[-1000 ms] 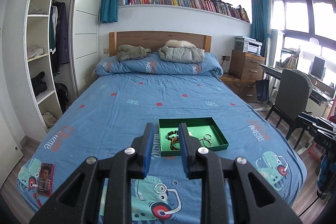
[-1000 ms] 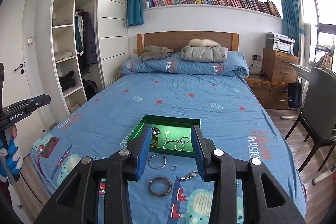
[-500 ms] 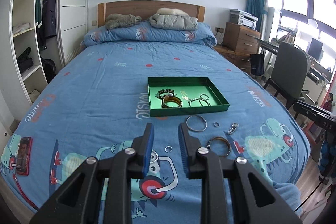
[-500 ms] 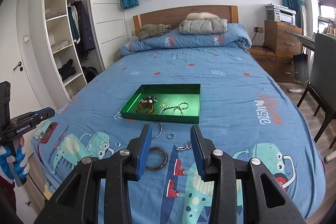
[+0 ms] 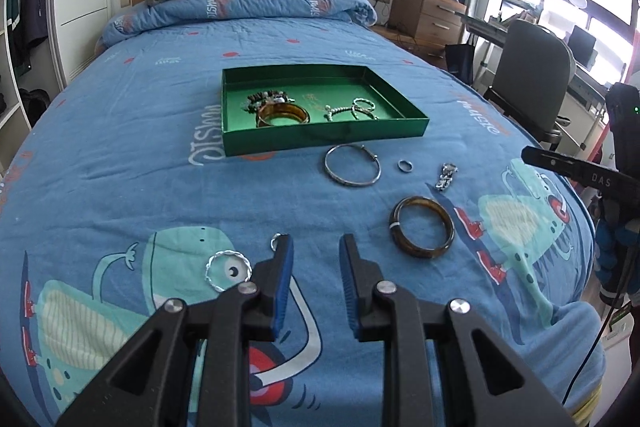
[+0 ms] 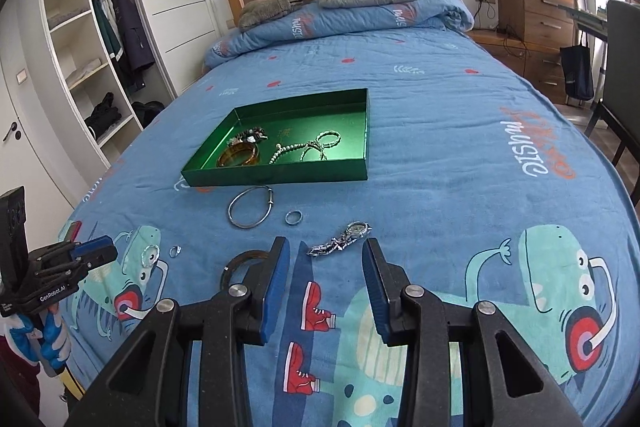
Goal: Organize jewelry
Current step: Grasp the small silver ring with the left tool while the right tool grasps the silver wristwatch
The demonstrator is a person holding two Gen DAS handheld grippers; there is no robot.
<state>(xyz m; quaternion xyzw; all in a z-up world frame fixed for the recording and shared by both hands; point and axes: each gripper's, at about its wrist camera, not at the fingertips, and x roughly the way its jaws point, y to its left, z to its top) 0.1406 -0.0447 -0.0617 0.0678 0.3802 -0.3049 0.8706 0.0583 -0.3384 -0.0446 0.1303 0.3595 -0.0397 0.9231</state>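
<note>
Both grippers low over the bed [image 5: 120,155], nothing held. Left gripper [image 5: 316,247]: jaws released, a narrow gap, bare sheet between them. Right gripper [image 6: 325,251]: jaws released, wider gap, watch [image 6: 340,239] lying just ahead of the tips at frame centre.

Tray [image 5: 320,141] sits upper centre in both views. Already inside: amber bangle [image 5: 282,115], bead string [image 5: 264,98], silver chain with rings [image 5: 352,109].

Loose on the sheet, left view:
- silver bangle [image 5: 352,169] just below the tray's near wall
- small ring [image 5: 405,166] right of it
- watch further right
- dark bangle [image 5: 422,227] centre right
- twisted ring [image 5: 226,269] lower left, just beside the left finger
- tiny ring [image 5: 276,241] half hidden behind that fingertip

Judgement: roughly half sorted; six pieces still outside the tray.

Risks from here:
- Watch is a limp linked band. Pinched at one end it may dangle and swing, or slip out over the tray wall.
- Rings lie flat on soft quilt. Pads pressing down could push them into the fabric or pinch the sheet instead.
- Tiny ring is occluded by the left finger; a blind close may flick it away.
- The right gripper's left finger overlaps the dark bangle in the right view; descending on the watch could nudge it.
- Grippers work close together; paths to the tray may cross.
</note>
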